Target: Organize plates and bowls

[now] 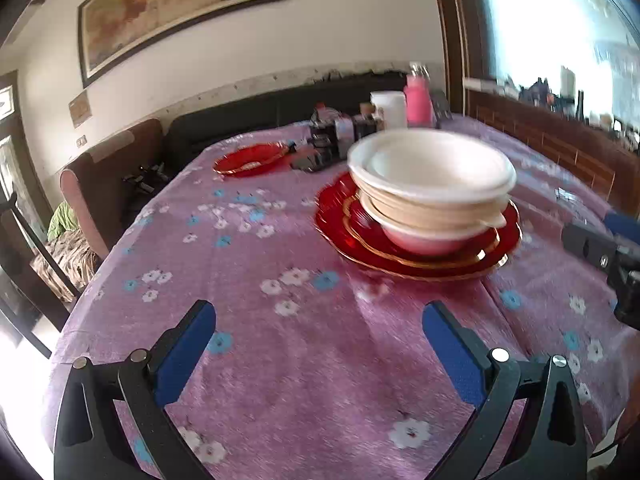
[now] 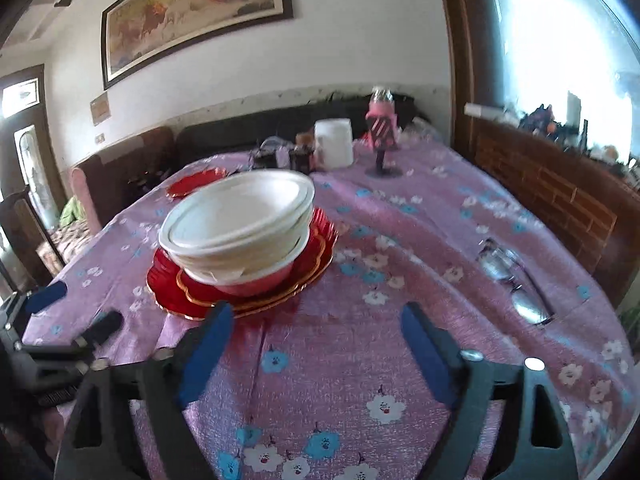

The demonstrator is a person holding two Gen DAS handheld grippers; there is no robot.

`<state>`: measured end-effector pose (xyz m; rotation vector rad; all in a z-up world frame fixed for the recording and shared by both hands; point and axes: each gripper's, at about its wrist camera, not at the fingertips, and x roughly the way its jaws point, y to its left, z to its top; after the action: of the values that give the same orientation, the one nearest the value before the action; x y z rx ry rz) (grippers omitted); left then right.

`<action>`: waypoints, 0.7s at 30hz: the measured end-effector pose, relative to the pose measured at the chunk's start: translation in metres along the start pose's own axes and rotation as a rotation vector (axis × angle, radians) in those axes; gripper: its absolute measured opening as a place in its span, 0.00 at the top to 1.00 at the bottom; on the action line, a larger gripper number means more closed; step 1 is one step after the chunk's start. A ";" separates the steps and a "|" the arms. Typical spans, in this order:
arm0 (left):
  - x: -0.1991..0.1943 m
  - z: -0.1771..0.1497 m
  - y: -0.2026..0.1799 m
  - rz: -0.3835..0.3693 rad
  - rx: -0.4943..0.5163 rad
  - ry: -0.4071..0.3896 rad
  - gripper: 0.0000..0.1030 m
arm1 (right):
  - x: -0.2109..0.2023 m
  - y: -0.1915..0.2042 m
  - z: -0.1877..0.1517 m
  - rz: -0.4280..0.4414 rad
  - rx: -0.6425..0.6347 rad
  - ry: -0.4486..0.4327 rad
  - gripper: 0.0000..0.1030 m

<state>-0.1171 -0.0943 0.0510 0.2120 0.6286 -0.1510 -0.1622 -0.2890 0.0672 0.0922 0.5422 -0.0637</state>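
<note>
A nested stack of white bowls (image 1: 432,188) sits on stacked red plates (image 1: 416,252) near the middle of the floral purple tablecloth (image 1: 280,360), a lone red plate (image 1: 250,158) lies farther back, and both the left gripper (image 1: 318,354) and right gripper (image 2: 316,354) hang wide open and empty above the cloth.

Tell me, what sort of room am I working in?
Most likely a home dining or living room: a table under a flowered cloth, a sofa behind it, a framed painting on the wall.
</note>
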 end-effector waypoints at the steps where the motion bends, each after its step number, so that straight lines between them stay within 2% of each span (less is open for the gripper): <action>1: -0.002 -0.001 -0.005 0.008 0.011 0.006 0.00 | -0.003 0.001 0.000 -0.015 -0.005 -0.016 0.08; 4: -0.005 -0.002 -0.017 0.039 0.043 0.017 0.00 | -0.016 0.006 -0.003 -0.039 -0.009 -0.064 0.08; 8: -0.009 -0.005 -0.018 0.001 0.032 0.011 0.00 | -0.027 0.012 -0.008 -0.028 0.006 -0.100 0.05; 21: -0.013 -0.010 -0.019 0.045 0.052 -0.006 0.00 | -0.023 0.027 -0.015 -0.004 -0.022 -0.088 0.04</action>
<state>-0.1368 -0.1089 0.0478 0.2753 0.6140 -0.1241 -0.1874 -0.2594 0.0684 0.0662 0.4553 -0.0648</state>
